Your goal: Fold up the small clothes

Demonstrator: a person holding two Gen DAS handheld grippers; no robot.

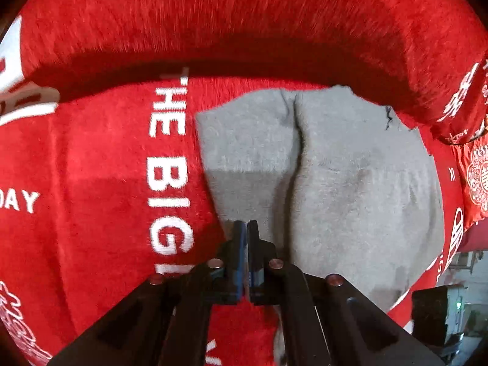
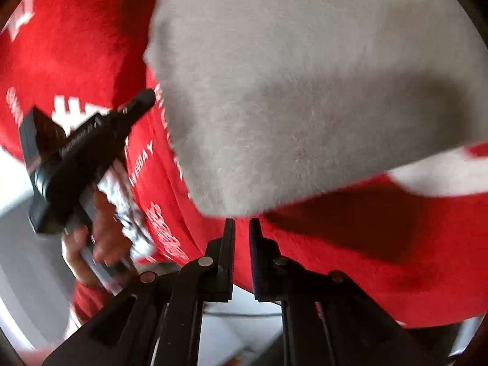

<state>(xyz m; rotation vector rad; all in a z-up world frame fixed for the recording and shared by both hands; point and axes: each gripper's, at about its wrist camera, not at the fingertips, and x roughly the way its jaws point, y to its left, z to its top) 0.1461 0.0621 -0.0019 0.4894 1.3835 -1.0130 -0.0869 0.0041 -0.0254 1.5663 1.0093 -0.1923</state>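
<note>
You had the left gripper [image 1: 245, 228] clenched at the grey garment's [image 1: 335, 177] near edge and the right gripper [image 2: 242, 224] nearly closed, seemingly empty; next, lift and fold.

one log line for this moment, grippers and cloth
left gripper: shut at grey cloth edge | right gripper: narrow gap, nothing between | red blanket underneath
</note>
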